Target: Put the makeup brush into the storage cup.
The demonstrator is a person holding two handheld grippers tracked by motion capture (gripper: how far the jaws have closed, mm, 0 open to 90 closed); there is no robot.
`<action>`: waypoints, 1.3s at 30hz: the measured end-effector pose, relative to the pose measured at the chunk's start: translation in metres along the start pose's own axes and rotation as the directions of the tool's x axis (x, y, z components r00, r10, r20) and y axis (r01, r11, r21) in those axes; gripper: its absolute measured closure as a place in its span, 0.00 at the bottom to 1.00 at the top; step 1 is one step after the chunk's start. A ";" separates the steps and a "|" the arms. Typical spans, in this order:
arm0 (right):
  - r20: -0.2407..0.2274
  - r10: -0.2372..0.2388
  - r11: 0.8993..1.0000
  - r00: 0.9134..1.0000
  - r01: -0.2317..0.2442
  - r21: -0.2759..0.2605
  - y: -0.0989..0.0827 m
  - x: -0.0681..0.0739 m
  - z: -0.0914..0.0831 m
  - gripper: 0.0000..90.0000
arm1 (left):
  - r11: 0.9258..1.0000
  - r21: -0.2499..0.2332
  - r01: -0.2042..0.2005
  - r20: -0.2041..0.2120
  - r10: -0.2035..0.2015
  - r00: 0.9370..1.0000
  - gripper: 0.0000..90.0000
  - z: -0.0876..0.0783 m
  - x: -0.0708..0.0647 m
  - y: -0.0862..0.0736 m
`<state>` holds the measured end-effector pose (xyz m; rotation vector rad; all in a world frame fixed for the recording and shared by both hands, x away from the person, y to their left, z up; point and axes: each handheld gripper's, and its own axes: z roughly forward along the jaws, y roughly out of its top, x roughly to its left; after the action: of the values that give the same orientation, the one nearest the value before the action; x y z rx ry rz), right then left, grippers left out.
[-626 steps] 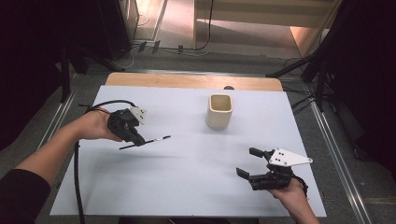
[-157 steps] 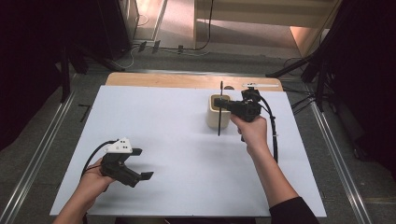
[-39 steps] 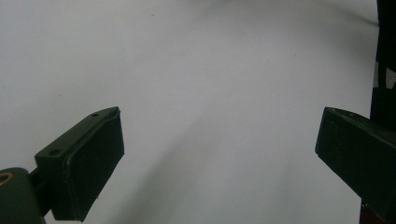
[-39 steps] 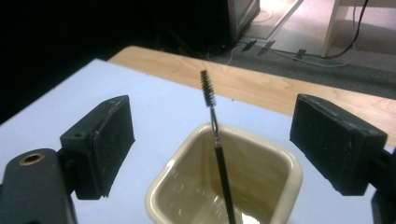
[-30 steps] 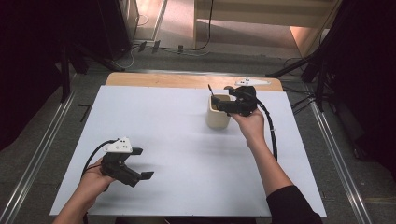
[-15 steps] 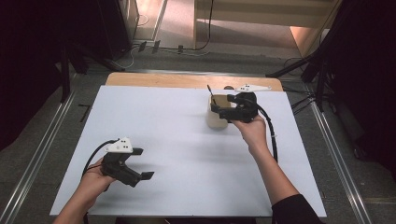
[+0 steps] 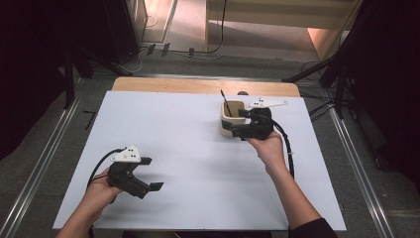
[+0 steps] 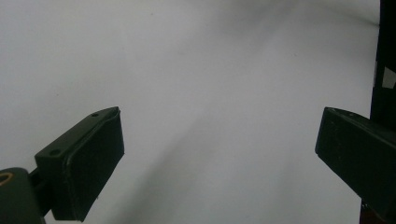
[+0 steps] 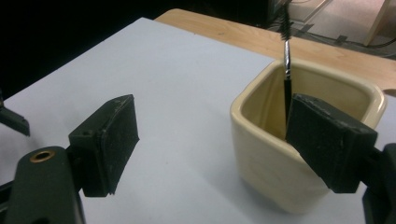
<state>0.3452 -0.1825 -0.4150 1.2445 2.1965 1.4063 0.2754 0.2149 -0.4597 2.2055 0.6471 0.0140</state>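
Nearest the person, at the front left of the white table [image 7: 188, 148], the left hand [image 7: 99, 191] holds the left gripper [image 7: 151, 173] low over the bare surface. Its two black jaws stand wide apart with nothing between them; the left gripper view shows one pad at each side and plain white tabletop in the gap. One black cable [image 7: 101, 163] loops from its back toward the forearm, and one grey three-cornered plate [image 7: 126, 154] sits on top.

Farther in, on the right half, the right hand [image 7: 270, 148] reaches forward with the right gripper [image 7: 232, 123] held up against the near side of the cup. Its jaws are also spread wide and grip nothing. In the right gripper view one pad hangs over open table to the left, well apart from the cup, while the other pad sits in front of the cup's near right rim; whether it touches the rim cannot be told. A cable [image 7: 287, 148] trails back along the right forearm.

There is one cream, square-mouthed cup [image 7: 229, 124] standing upright on the table toward the far right. Inside it stands one thin black brush [image 9: 286, 70], its bristled tip rising above the rim and leaning slightly.

Beyond the white surface, a strip of bare wood [image 7: 198, 85] runs along the far edge.
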 end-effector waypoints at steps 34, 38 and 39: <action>-0.094 -0.055 0.998 0.994 0.057 0.021 -0.042 0.027 -0.016 0.20 | 1.000 -0.004 -0.001 0.008 0.001 1.000 0.02 0.001 0.003 0.002; -0.100 -0.064 0.997 0.993 0.068 0.036 -0.046 0.030 -0.018 0.19 | 1.000 0.000 -0.002 0.006 0.002 1.000 0.01 0.001 0.003 0.002; -0.098 -0.065 0.997 0.993 0.069 0.037 -0.048 0.031 -0.019 0.19 | 1.000 0.003 -0.003 0.007 0.003 1.000 0.02 0.001 0.003 0.002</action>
<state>0.2907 -0.1787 -0.4386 1.1260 2.3182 1.4310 0.2792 0.2146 -0.4595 2.2082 0.6410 0.0072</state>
